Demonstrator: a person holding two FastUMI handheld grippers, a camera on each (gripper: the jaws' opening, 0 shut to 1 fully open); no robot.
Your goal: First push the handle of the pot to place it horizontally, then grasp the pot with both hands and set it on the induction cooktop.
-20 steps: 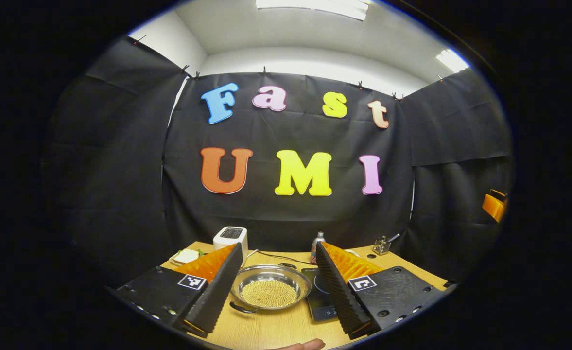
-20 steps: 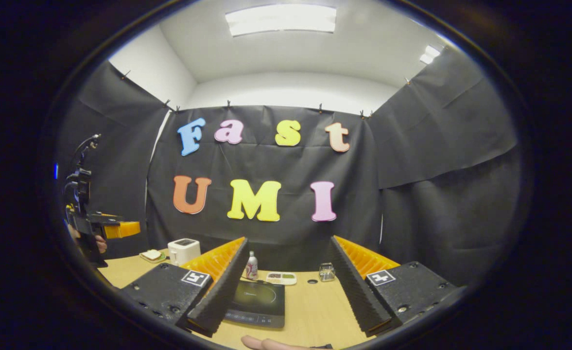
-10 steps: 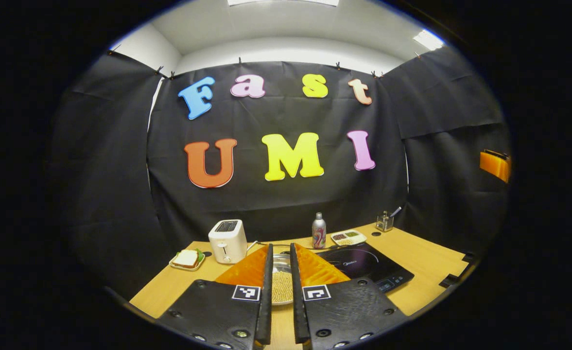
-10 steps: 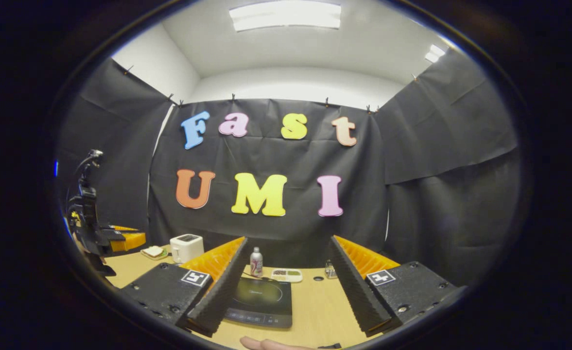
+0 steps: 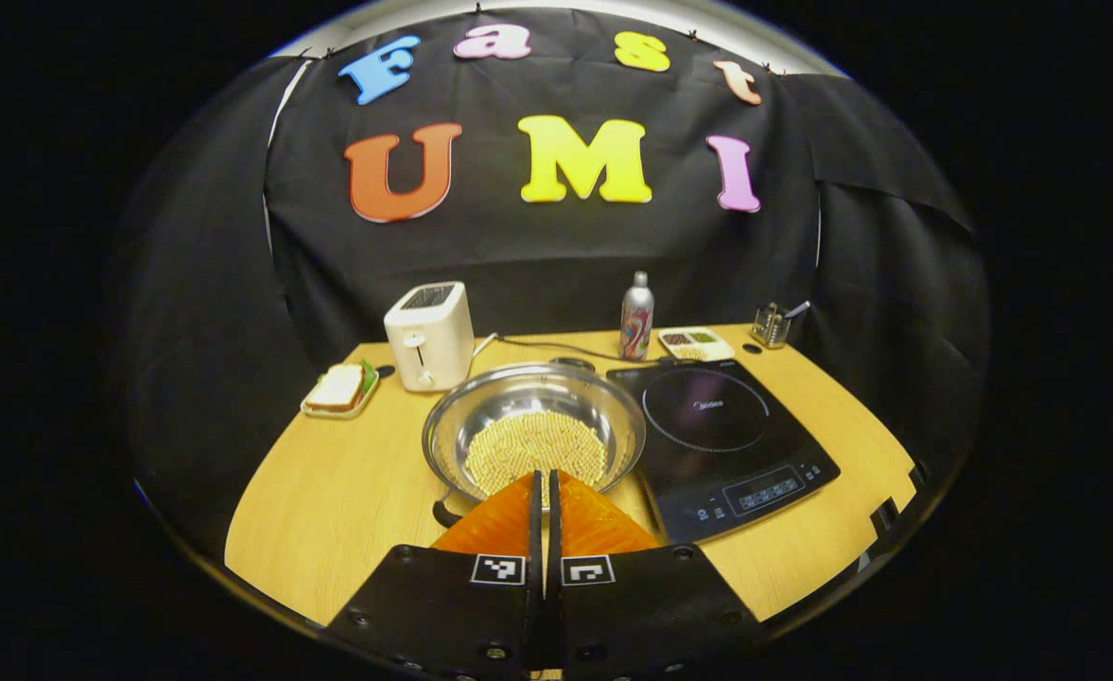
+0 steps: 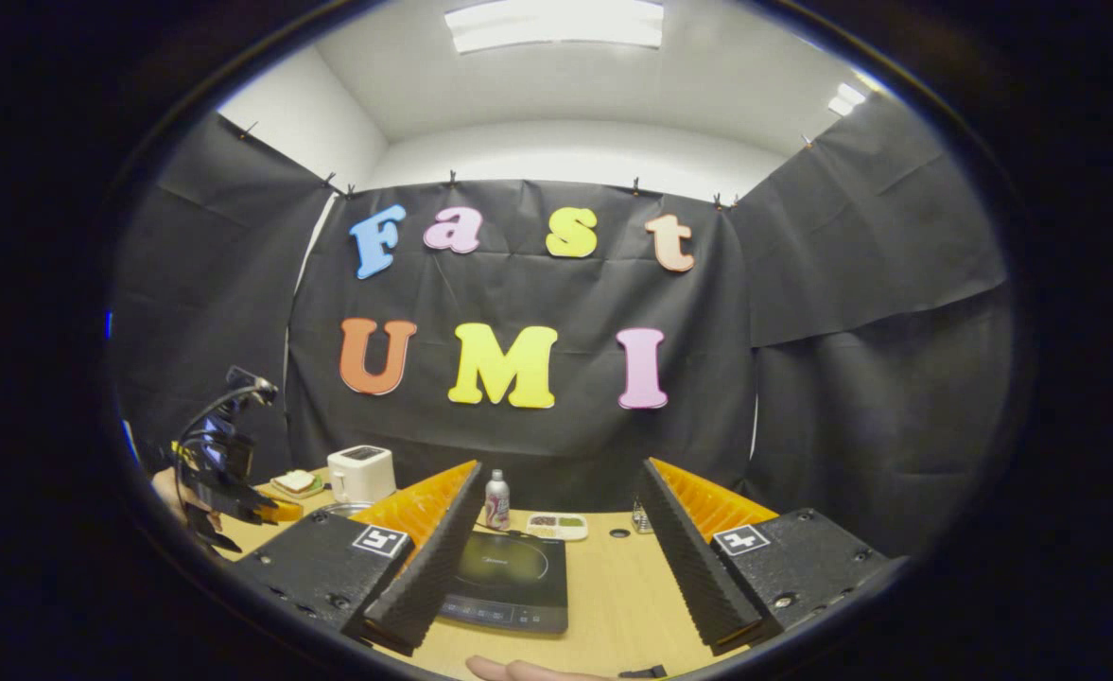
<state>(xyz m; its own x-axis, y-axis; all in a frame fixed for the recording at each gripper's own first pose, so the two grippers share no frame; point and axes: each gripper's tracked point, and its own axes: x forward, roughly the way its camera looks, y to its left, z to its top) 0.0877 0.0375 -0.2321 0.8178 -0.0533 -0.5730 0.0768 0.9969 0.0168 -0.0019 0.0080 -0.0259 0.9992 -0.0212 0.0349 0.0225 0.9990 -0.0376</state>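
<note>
Within the last second the left gripper (image 5: 545, 480) was closed from wide open until only a thin slit stayed between its fingers, with nothing held, and it was tilted down toward the tabletop (image 5: 329, 501). It was now placed just in front of the near rim of the pot (image 5: 534, 430), close to the dark handle (image 5: 446, 512) that stuck out at the near-left side of the pot. From this it was judged that the pushing of the handle was being prepared and was not yet done.

The pot, a shallow metal one with small pale grains inside, stood on the tabletop just beside the left edge of the induction cooktop (image 5: 721, 430), not on it.

The right gripper (image 6: 556, 549) was almost not moved; its fingers were spread wide and empty above the cooktop (image 6: 507, 577), well apart from the pot. There the left gripper (image 6: 225, 487) was seen lower than half a second before.

The near rim of the pot and part of the handle were covered by the left fingers (image 5: 504, 515), so contact could not be judged. A second handle could not be made out.
</note>
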